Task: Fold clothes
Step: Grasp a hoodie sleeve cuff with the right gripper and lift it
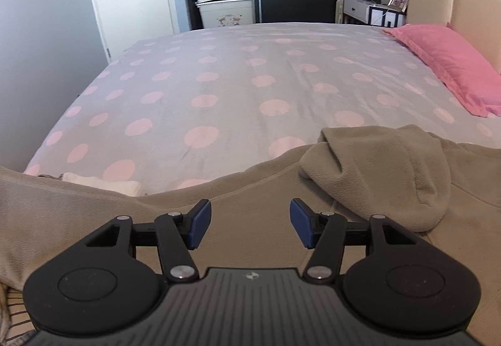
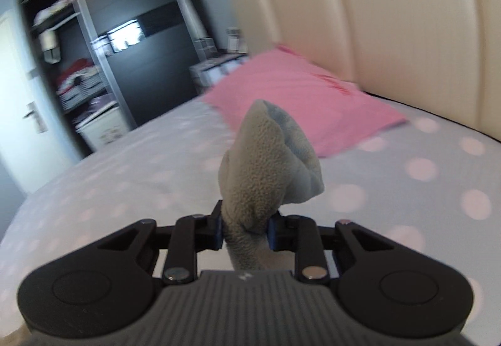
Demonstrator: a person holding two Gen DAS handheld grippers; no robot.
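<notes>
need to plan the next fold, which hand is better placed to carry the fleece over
Right, probably. The right gripper already has its jaws clamped on a bunch of the tan fleece, lifted above the bedspread. The left gripper hangs open over the fleece, gripping nothing.

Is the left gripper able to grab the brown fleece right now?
Probably yes. The left gripper hovers open right over the brown fleece, nothing lies between its fingers, and no other thing blocks the way down to the cloth.
</notes>
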